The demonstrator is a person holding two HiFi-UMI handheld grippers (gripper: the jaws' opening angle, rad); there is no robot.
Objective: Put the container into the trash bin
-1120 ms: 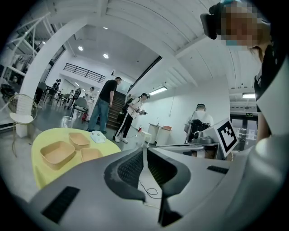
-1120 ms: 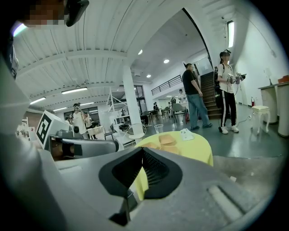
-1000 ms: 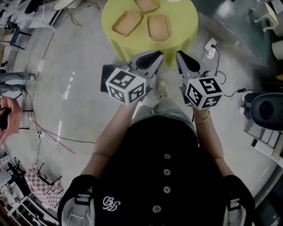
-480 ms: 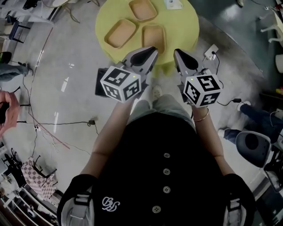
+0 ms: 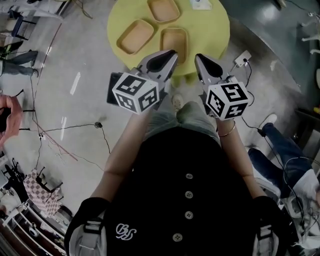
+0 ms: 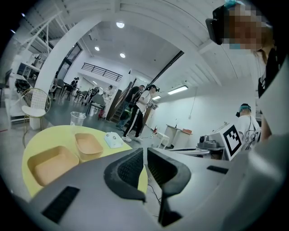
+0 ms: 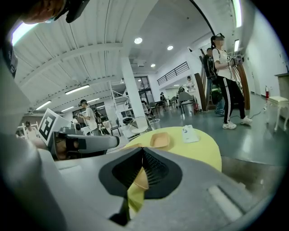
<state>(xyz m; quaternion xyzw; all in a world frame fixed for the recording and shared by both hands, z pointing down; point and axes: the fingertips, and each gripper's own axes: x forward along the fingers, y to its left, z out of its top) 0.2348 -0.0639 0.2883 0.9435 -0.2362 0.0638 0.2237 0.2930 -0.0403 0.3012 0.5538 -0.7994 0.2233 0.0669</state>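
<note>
Three shallow tan containers lie on a round yellow table (image 5: 210, 30): one at the left (image 5: 135, 36), one at the back (image 5: 164, 9), one nearest the grippers (image 5: 174, 40). My left gripper (image 5: 169, 53) is held over the table's near edge, shut and empty. My right gripper (image 5: 200, 57) is beside it, also shut with nothing in it. The left gripper view has the left gripper (image 6: 145, 151) level with the table, two containers (image 6: 52, 164) (image 6: 89, 144) to its left. The right gripper (image 7: 142, 151) faces one container (image 7: 160, 140).
A white device (image 6: 113, 140) and a clear plastic cup (image 6: 77, 118) stand on the table's far side. A dark box (image 5: 114, 87) sits on the floor left of the table. Cables (image 5: 65, 130) trail over the floor; a seated person's legs (image 5: 280, 145) are at the right.
Both grippers have moved forward together to the table's near edge, still shut. The view has swung: the chair at the right is gone and a person's legs show there.
</note>
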